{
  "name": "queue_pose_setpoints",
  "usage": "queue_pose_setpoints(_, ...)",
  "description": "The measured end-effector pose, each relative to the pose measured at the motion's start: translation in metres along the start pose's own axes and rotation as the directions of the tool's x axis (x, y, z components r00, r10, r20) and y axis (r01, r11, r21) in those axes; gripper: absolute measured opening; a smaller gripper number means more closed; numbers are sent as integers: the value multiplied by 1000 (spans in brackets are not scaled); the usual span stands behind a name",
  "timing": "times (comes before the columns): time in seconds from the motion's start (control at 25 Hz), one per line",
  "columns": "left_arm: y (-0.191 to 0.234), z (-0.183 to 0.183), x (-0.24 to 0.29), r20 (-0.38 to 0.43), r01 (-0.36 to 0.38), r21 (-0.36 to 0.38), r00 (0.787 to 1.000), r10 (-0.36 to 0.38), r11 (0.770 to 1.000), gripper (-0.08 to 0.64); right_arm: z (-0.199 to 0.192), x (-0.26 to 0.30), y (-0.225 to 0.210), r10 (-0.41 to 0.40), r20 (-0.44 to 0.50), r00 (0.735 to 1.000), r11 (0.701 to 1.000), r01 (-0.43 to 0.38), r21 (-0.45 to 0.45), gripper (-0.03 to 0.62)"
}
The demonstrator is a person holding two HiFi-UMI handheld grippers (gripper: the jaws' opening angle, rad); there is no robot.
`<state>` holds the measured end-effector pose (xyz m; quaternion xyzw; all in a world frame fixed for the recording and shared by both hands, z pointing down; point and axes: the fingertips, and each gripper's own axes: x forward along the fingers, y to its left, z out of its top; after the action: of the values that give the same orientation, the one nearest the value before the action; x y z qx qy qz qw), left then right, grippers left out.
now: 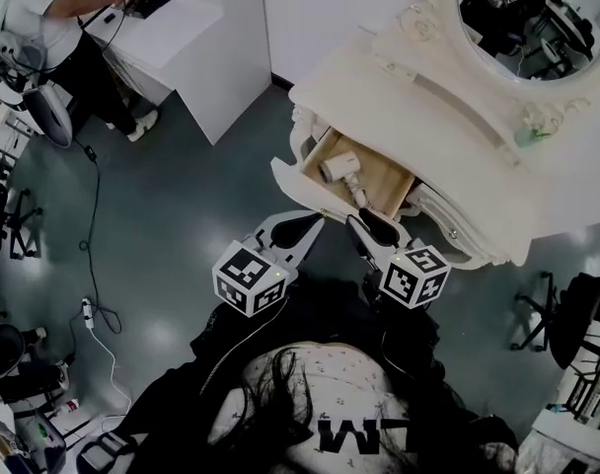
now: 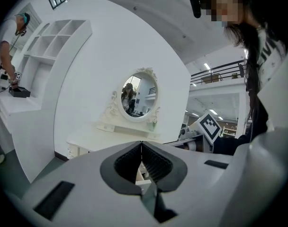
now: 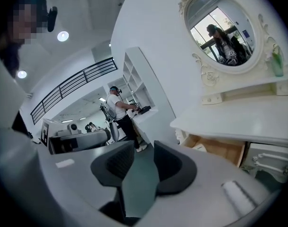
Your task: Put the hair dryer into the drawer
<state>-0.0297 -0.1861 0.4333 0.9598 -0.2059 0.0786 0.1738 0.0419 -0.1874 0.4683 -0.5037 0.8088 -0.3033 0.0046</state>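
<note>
Closest in, the wearer's dark hair point(image 1: 280, 383) fills the bottom of the head view, and the two tools sit just ahead of it, side by side.

Now the room. It has a dark grey-green floor point(image 1: 182, 205) and white walls. A cream dressing table point(image 1: 379, 87) with carved edges stands ahead, topped by an oval mirror point(image 1: 537, 18). A white counter point(image 1: 182, 38) is away at the upper left, with another person point(image 1: 43, 23) working at it. A black cable point(image 1: 91, 225) trails over the floor down to a power strip point(image 1: 86, 312).

The drawer point(image 1: 389, 181) is pulled out of the dressing table, its wooden bottom showing. There's the hair dryer point(image 1: 341, 169), white, lying inside the drawer on that wood toward the left end, handle angled to the front. Nothing is touching it.

On to the hands. Both tools point toward the drawer front with a slight downward tilt, and their tips are close to it but short of it.

The left gripper point(image 2: 141, 148) has its jaws pressed together at the tips with nothing caught between them. It looks toward the mirror.

The right gripper point(image 3: 144, 150) shows a clear gap between its dark pads, only partly spread, and it too holds nothing. Only floor shows through that gap. The open drawer sits off to the right in its view.
</note>
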Motion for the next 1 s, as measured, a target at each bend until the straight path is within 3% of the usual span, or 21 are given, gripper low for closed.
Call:
queue_pose_setpoints(0.44, -36, 0, 15, -18, 9, 17, 1000, -9, 1000, 0, -5, -50, -11, -41, 28, 999, 999, 42, -6, 66)
queue_pose_setpoints(1.0, -154, -34, 22, -33, -31, 33, 999, 32, 999, 0, -39, -166, -10, 15, 40, 999, 1000, -14, -13, 64)
